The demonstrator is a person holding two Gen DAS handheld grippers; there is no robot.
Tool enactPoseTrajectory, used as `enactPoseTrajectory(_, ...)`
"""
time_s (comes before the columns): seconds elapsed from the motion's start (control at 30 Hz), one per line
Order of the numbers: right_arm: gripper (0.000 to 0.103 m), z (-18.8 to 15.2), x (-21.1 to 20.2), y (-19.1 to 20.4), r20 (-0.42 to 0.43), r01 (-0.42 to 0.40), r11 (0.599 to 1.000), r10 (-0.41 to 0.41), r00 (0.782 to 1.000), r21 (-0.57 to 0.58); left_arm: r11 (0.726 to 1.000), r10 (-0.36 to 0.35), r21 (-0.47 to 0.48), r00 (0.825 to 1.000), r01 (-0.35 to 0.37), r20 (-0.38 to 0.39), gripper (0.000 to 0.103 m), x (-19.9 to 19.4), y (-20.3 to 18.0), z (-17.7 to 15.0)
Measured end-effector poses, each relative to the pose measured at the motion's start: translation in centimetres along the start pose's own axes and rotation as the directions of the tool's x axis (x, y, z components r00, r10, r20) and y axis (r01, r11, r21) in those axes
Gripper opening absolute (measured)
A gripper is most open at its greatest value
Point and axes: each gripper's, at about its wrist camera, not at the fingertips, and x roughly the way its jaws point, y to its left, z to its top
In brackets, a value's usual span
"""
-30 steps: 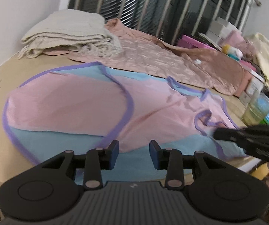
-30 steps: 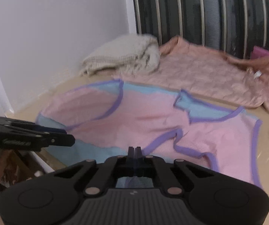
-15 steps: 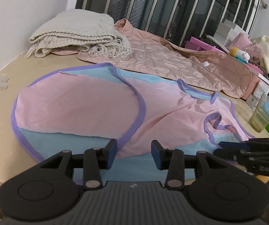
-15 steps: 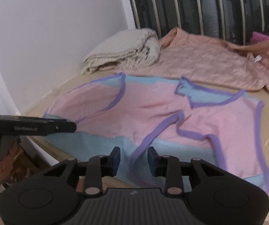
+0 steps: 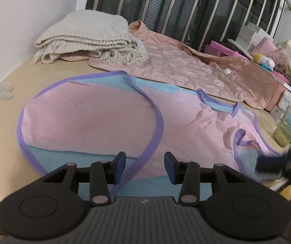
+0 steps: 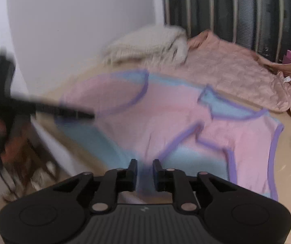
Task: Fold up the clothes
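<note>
Left wrist view: the left gripper [image 5: 144, 167] hangs over the near edge of a pink garment [image 5: 109, 120] with purple trim and blue panels, its two fingers spread wide apart with nothing between them, the purple trim running on the cloth below the gap. The garment lies spread flat on a tan surface [image 5: 1, 134], its rounded flap on the left and its notched, wrinkled part on the right. Beyond it, at the far side, a quilted peach blanket [image 5: 188, 71] stretches to the right, and a folded cream knit throw [image 5: 88, 36] sits at the far left, partly on the blanket's edge. A glass of pale liquid [image 5: 287, 128] stands at the right edge of the surface. At the right, the right gripper [image 5: 267, 163] shows as a dark blur at the garment's near right corner. In the right wrist view, which is smeared by motion, the right gripper [image 6: 143, 174] has its fingers a short way apart, and blue cloth of the garment's near edge sits in the gap between them; whether they touch the cloth cannot be told. The left gripper [image 6: 72, 112] reaches in from the left over the garment's near left part.
</note>
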Motion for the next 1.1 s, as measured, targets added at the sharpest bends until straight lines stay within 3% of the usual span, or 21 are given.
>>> enactPoseTrajectory(0.1, 0.023, 3.8, 2.1, -0.6, 0.078, 0.01, 1.0, -0.011, 0.997, 0.02, 0.998, 0.045, 0.032, 0.999, -0.045, -0.003, 0.043, 0.3, -0.5, -0.2)
enactPoseTrajectory(0.17, 0.027, 6.8, 5.4, -0.3, 0.079, 0.003, 1.0, -0.004, 0.997, 0.015, 0.998, 0.052, 0.039, 0.999, -0.052, 0.008, 0.043, -0.2, -0.6, -0.6)
enactPoseTrajectory(0.27, 0.027, 10.8, 11.8, 0.6, 0.01, -0.021, 1.0, 0.021, 1.0, -0.004, 0.999, 0.049, 0.01, 0.999, -0.049, 0.011, 0.04, -0.9, 0.1, -1.3)
enactPoseTrajectory(0.3, 0.027, 11.7, 14.0, 1.0, -0.021, -0.005, 1.0, 0.004, 1.0, -0.02, 0.999, 0.048, 0.001, 0.999, -0.048, 0.009, 0.033, -1.0, 0.4, -1.5)
enactPoseTrajectory(0.33, 0.027, 12.2, 15.8, 1.1, -0.049, 0.021, 1.0, -0.022, 0.999, -0.023, 0.999, 0.049, 0.003, 0.999, -0.049, 0.013, 0.025, -1.2, 0.6, -1.6)
enactPoseTrajectory(0.43, 0.027, 13.3, 20.1, 0.9, -0.123, 0.096, 0.995, -0.097, 0.988, -0.015, 0.999, 0.044, 0.002, 0.999, -0.044, 0.02, 0.021, -1.5, 1.0, -2.0)
enactPoseTrajectory(0.5, 0.024, 13.3, 21.3, 0.6, -0.136, 0.099, 0.995, -0.096, 0.986, 0.014, 0.999, 0.043, 0.01, 0.999, -0.044, 0.023, 0.017, -1.6, 1.1, -2.0)
enactPoseTrajectory(0.57, 0.003, 13.3, 21.7, 0.7, -0.132, 0.089, 0.996, -0.085, 0.988, 0.027, 0.998, 0.051, 0.029, 0.998, -0.052, 0.029, 0.013, -1.7, 1.1, -2.2)
enactPoseTrajectory(0.67, 0.0, 14.0, 21.3, 0.8, -0.1, 0.069, 0.996, -0.063, 0.993, 0.058, 0.999, 0.045, 0.012, 0.999, -0.046, 0.029, 0.006, -1.9, 1.5, -2.3)
enactPoseTrajectory(0.83, 0.002, 15.0, 21.6, 0.9, -0.06, 0.041, 0.993, -0.035, 0.998, 0.107, 0.998, 0.047, -0.043, 0.998, -0.045, 0.036, 0.005, -2.1, 2.4, -2.5)
enactPoseTrajectory(0.93, 0.008, 12.9, 18.0, -0.2, -0.025, 0.06, 0.993, -0.058, 0.998, 0.098, 0.998, 0.067, -0.015, 0.997, -0.067, 0.039, 0.006, -2.3, 2.0, -2.7)
enactPoseTrajectory(1.07, 0.036, 9.7, 12.5, -1.8, 0.027, 0.091, 0.992, -0.094, 0.995, 0.085, 0.996, 0.089, 0.005, 0.995, -0.09, 0.041, 0.007, -2.8, 1.8, -2.9)
enactPoseTrajectory(1.1, 0.039, 8.9, 11.1, -2.2, 0.04, 0.099, 0.992, -0.103, 0.994, 0.082, 0.995, 0.095, -0.011, 0.995, -0.095, 0.042, 0.01, -2.9, 1.9, -2.8)
